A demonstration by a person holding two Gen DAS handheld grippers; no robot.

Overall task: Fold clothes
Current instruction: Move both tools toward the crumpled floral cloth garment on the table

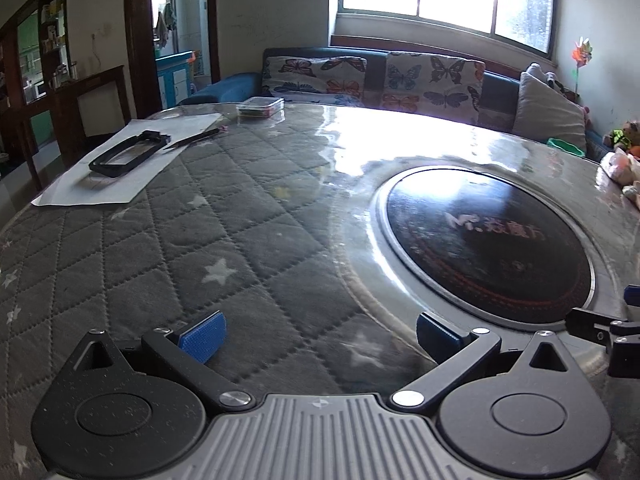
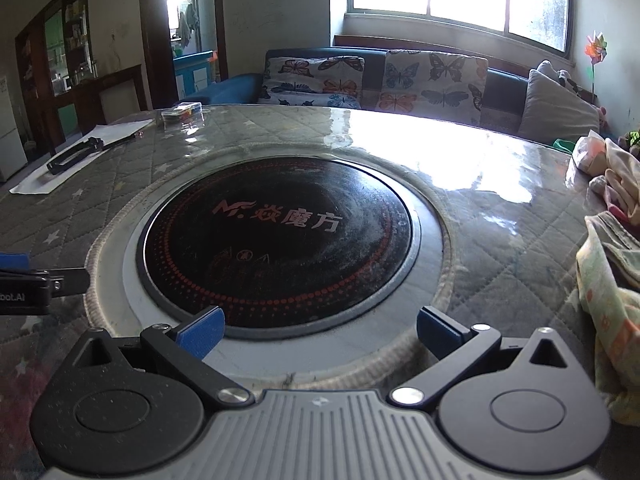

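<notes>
Both tongs, left (image 1: 320,340) and right (image 2: 320,336), hover spread and empty over the quilted counter (image 1: 240,220). The clothes (image 2: 608,264) lie crumpled at the counter's right edge, untouched. Folding seems not yet begun; everything remains to do.

My left tool (image 1: 320,340) has blue pads (image 1: 203,336) on black arms. The bench (image 1: 240,216) cover is grey with diamond stitching and pale stars. The round plate (image 2: 276,244) is black with red dots. The clothes (image 2: 612,280) are pale yellow-green with orange spots.
</notes>
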